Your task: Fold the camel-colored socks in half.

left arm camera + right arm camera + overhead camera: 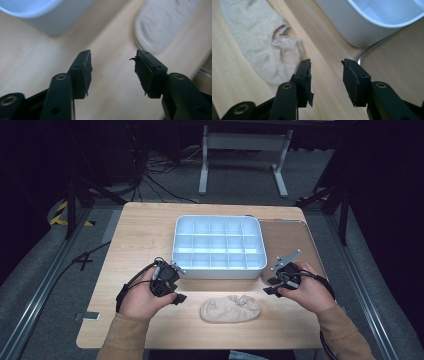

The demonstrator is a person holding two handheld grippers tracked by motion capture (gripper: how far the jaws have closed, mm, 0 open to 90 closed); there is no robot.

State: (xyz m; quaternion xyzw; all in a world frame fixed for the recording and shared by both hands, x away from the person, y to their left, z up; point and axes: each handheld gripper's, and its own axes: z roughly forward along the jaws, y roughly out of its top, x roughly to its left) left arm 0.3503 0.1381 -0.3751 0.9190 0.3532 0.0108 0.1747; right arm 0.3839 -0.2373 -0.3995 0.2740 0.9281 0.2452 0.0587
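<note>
Wooden table (140, 240) — white compartment tray (219, 245) empty, sock (230, 308) beside.

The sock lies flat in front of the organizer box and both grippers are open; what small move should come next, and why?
Probably bring the right hand-held gripper over the sock edge and close. Its jaws stand open over bare table, with the sock just beside them and nothing held.

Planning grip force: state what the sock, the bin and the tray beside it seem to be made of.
Sock: soft beige knit fabric, matte; it lies limp with wrinkles, and a fine weave shows in the right gripper view.
Bin: likely moulded plastic, white and smooth, with rounded corners and thin divider walls.
Tray: probably metal at the rim, which has a shiny rolled edge; its brownish, dull surface leaves the rest open.
</note>
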